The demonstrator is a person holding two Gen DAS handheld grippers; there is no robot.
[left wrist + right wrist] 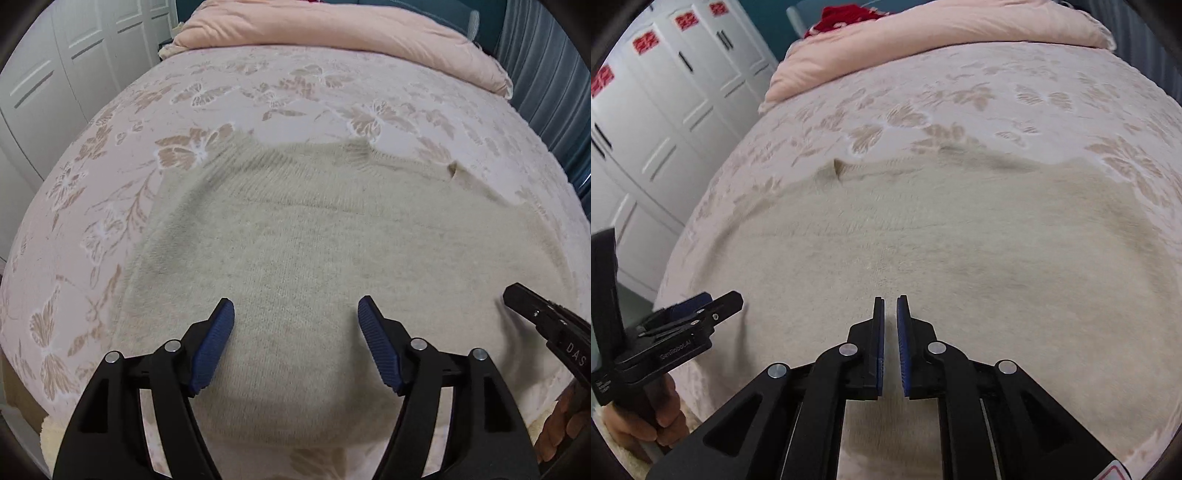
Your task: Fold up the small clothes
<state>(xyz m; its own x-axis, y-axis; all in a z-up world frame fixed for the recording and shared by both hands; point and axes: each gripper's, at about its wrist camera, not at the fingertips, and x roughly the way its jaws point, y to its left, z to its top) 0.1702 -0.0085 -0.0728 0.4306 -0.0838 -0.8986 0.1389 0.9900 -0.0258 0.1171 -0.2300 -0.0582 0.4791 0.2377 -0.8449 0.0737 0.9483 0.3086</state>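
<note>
A cream knitted sweater (295, 240) lies spread flat on the bed; it also fills the middle of the right wrist view (923, 240). My left gripper (295, 310) is open and empty, hovering over the sweater's near part. It also shows from the side at the left of the right wrist view (713, 306). My right gripper (890, 306) has its jaws nearly together with a thin gap and nothing between them, above the sweater's near part. Its tip shows at the right edge of the left wrist view (517, 295).
The bed has a pink floral cover (92, 221) (997, 92). A pink folded duvet (332, 33) (960, 29) lies at the far end. White wardrobe doors (657, 110) stand to the left. A red item (846, 16) sits beyond the duvet.
</note>
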